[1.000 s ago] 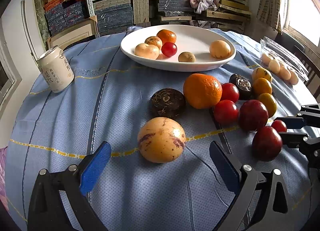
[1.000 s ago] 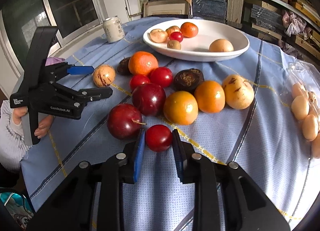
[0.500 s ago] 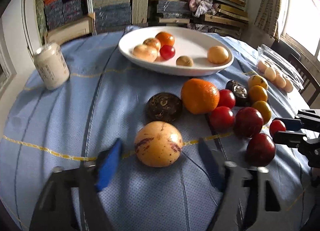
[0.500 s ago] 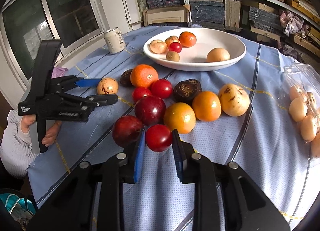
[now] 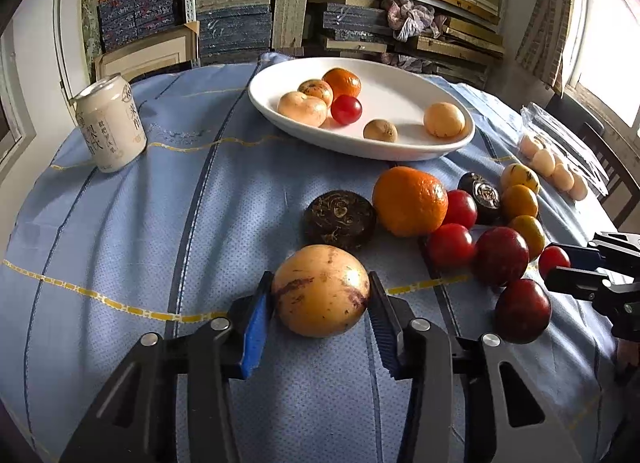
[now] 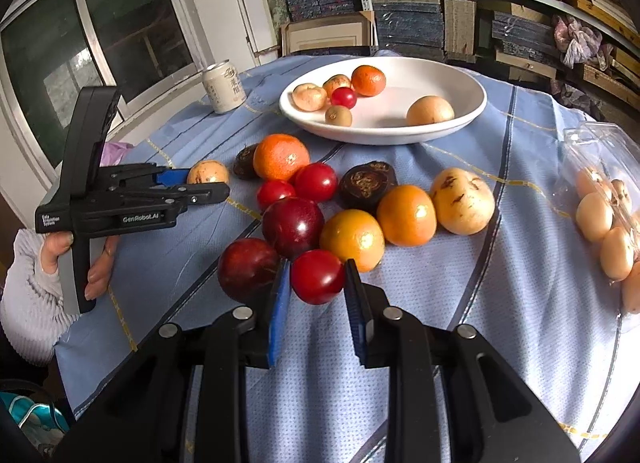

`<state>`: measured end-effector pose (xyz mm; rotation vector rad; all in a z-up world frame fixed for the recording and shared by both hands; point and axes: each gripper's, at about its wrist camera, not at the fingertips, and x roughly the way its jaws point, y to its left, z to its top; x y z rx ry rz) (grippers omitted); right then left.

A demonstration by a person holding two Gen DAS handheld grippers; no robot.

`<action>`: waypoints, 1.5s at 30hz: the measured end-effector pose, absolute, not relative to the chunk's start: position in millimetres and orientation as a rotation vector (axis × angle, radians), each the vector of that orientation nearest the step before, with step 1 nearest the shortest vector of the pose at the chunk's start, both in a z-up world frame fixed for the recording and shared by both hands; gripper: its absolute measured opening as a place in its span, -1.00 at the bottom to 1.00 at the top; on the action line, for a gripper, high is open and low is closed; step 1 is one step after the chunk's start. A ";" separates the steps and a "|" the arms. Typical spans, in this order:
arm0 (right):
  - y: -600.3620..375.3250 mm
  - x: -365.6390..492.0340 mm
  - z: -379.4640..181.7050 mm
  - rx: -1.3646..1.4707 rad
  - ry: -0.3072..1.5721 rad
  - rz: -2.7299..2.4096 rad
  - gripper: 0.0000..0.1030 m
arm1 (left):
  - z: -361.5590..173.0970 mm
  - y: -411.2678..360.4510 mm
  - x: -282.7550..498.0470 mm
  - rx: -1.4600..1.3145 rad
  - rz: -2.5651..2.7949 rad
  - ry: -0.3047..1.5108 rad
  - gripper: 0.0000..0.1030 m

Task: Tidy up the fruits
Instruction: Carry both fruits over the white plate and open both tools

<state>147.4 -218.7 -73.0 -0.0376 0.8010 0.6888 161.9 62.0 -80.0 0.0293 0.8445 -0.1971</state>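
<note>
Surface: blue tablecloth point(image 5: 120, 231), fruit scattered.
Left gripper point(image 5: 320, 303): jaws closing, pads touching the speckled yellow fruit point(image 5: 320, 291) between them.
Right gripper point(image 6: 318, 283): clamped on small red fruit point(image 6: 317, 276).
Far: white plate point(image 5: 400, 151), partly filled.

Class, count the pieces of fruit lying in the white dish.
6. In the white dish: four clustered at its left end, one small brown one nearer the front, one tan one alone on the right.

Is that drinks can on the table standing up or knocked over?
Upright. The can stands on its base on the blue tablecloth, with its top rim facing up and its printed label running vertically; the right wrist view shows the same.
</note>
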 end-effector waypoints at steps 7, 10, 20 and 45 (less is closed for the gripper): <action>-229.3 152.6 -63.4 0.028 0.761 0.676 -0.50 | -57.0 61.5 160.0 0.019 -0.174 0.761 -0.10; -232.4 163.9 -50.2 0.068 0.752 0.658 -0.50 | -40.4 55.6 175.2 0.000 -0.191 0.764 -0.10; -204.1 258.2 -5.5 0.197 0.689 0.560 -0.50 | -16.9 11.4 257.4 -0.051 -0.226 0.746 -0.11; -218.1 306.5 8.3 0.283 0.609 0.510 0.03 | -29.7 3.4 275.9 0.051 -0.202 0.714 0.45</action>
